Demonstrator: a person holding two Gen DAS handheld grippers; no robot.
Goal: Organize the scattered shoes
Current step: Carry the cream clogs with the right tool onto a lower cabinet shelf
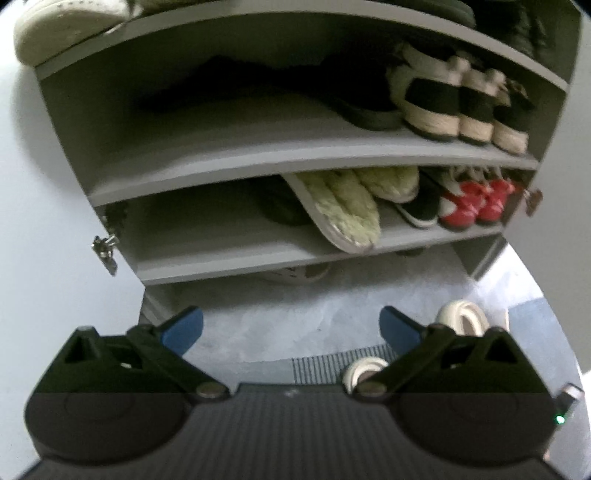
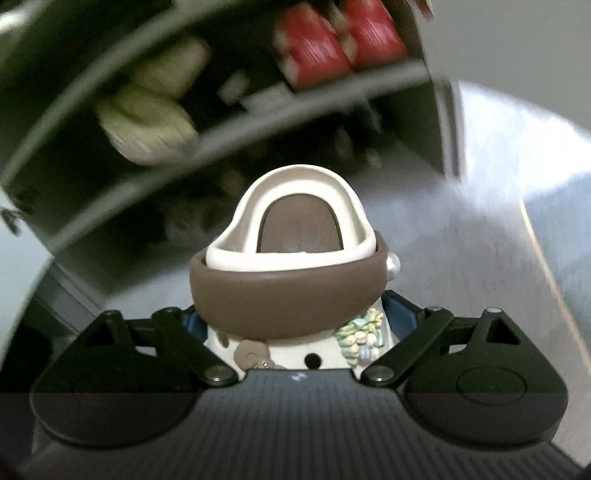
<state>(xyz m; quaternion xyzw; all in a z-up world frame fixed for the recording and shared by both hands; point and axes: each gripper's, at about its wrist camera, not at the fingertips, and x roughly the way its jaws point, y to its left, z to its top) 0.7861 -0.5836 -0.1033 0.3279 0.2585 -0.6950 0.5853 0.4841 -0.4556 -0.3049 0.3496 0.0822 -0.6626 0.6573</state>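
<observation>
Our right jaws grip a clog [image 2: 291,258] by its sides — the right gripper [image 2: 295,325] has its blue pads against the white body, spread wide around it. The clog is white with a brown strap folded over its front, a brown insole and small charms on its upper. It is held off the floor [image 2: 480,229], in front of the rack [image 2: 229,122], whose shelves sit blurred behind it.

Our left jaws are released: the left gripper [image 1: 291,326] stands wide with nothing between its blue pads, only bare grey floor [image 1: 295,310] beyond them. It faces the grey rack [image 1: 258,155].

On the middle shelf we see black-and-cream shoes [image 1: 458,99] lined up at the right, with a dark shape further left that we cannot make out. On the shelf below, pale green slippers [image 1: 351,203] lean tilted over the edge, a dark shoe [image 1: 417,214] lies beside them, and red-and-white sneakers [image 1: 476,203] stand at the far right. A light sole [image 1: 70,26] juts over the top shelf at the left.

On the floor near the left gripper's right finger lie white slippers [image 1: 461,319] — one partly hidden behind the finger, close to a ribbed mat [image 1: 321,365].
</observation>
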